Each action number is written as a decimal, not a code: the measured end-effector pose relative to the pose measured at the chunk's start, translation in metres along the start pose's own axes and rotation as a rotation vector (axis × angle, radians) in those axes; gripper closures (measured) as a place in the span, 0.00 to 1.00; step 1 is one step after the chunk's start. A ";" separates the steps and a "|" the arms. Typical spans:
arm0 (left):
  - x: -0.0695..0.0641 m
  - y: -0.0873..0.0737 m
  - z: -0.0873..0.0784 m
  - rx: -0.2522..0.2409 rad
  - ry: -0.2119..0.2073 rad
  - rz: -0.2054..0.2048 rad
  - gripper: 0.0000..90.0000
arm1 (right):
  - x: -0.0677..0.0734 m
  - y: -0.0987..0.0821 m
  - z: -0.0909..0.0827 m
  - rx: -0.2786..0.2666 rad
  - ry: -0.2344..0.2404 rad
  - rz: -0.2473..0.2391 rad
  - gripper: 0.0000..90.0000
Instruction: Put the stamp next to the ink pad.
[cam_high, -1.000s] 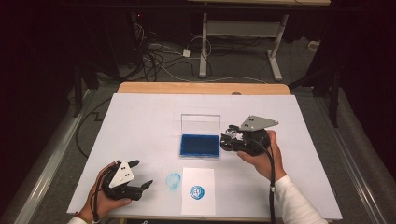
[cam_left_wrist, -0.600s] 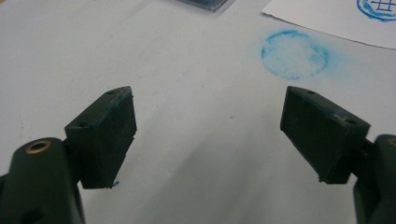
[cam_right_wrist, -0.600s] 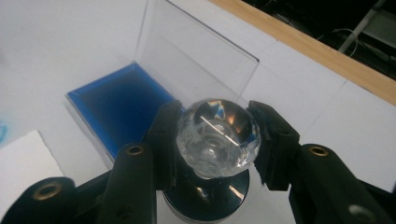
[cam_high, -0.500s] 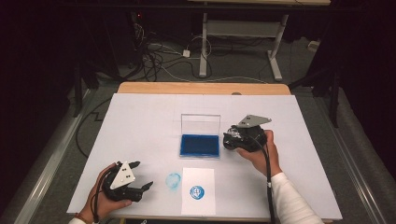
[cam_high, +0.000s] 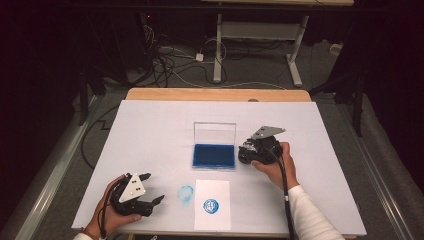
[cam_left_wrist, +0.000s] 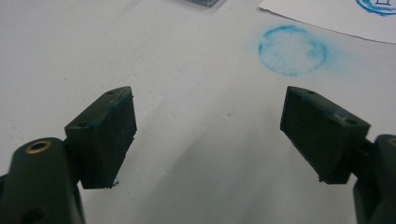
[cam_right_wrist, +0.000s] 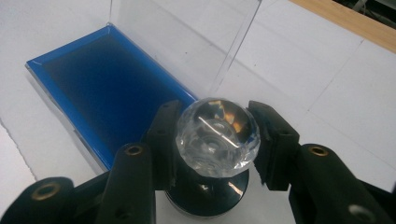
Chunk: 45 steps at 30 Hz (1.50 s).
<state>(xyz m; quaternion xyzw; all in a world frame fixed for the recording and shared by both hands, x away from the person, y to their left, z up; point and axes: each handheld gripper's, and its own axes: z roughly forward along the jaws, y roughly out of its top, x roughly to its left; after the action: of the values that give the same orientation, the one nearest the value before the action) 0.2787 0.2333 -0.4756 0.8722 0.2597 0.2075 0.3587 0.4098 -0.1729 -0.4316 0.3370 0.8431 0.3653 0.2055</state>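
A dark room lay beyond the table, with cables tangled on the floor and a desk frame behind. White paper covered the tabletop, leaving a wooden strip at the far edge. The right gripper was clamped on a clear-knobbed stamp just beside the open blue ink pad. The left gripper rested with jaws apart near a blue smudge and a stamped sheet

The ink pad sits in the middle of the table, and its clear lid stands up like a wall behind it. The paper lies flat near the front. Both sides have lots of bare room.
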 end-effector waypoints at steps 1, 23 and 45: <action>0.000 0.000 0.000 0.001 -0.001 0.001 0.20 | 0.001 0.000 0.000 0.002 0.000 -0.002 0.63; -0.002 0.002 0.002 0.009 -0.001 0.000 0.19 | 0.000 0.001 -0.006 -0.017 -0.031 0.001 0.52; -0.002 0.001 0.003 0.018 -0.013 -0.004 0.19 | 0.008 0.008 -0.014 -0.090 -0.117 -0.019 0.23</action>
<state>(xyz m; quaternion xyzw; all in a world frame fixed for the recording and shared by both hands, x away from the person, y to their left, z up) 0.2793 0.2300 -0.4775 0.8763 0.2611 0.1987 0.3529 0.3991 -0.1694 -0.4171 0.3403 0.8155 0.3805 0.2727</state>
